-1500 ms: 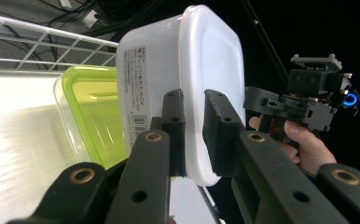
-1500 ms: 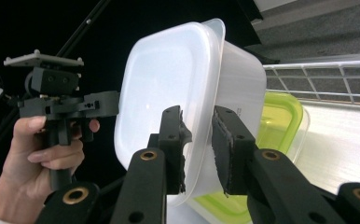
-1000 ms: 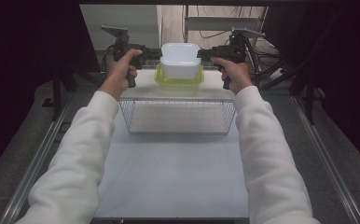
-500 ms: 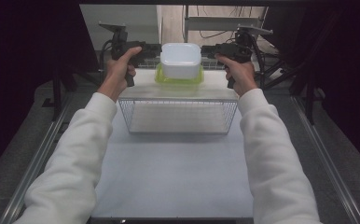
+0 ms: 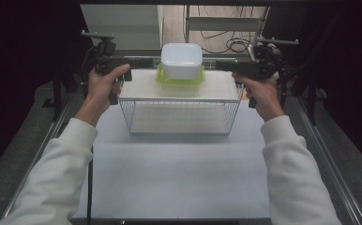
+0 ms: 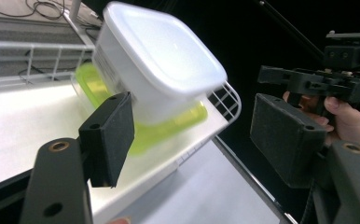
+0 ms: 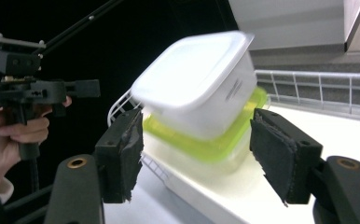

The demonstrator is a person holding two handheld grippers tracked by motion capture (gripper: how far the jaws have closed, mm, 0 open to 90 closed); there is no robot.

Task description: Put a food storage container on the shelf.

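Both grippers stand open and clear of the load. Left gripper (image 5: 144,62) sits to the left of the stacked containers, held level in the person's left hand (image 5: 101,86); its jaws have just been opening, and in the left gripper view the two black pads are spread wide, with the white container (image 6: 157,65) seen between them but not pressed by either pad. Right gripper (image 5: 223,66) sits to the right of the stack, held level in the right hand (image 5: 263,93); its jaws have likewise just been opening, and in the right gripper view the pads stand apart on either side of the stack without contact.

White container (image 5: 181,60) rests upside-down or lidded on top of a clear container with a lime-green lid (image 5: 179,83); which way up it sits cannot be told. This stack stands on the flat white top of a wire rack (image 5: 179,117), toward the rack's far edge and roughly centred between the two grippers. Wire rack stands on the white desk (image 5: 169,183), toward its far side.
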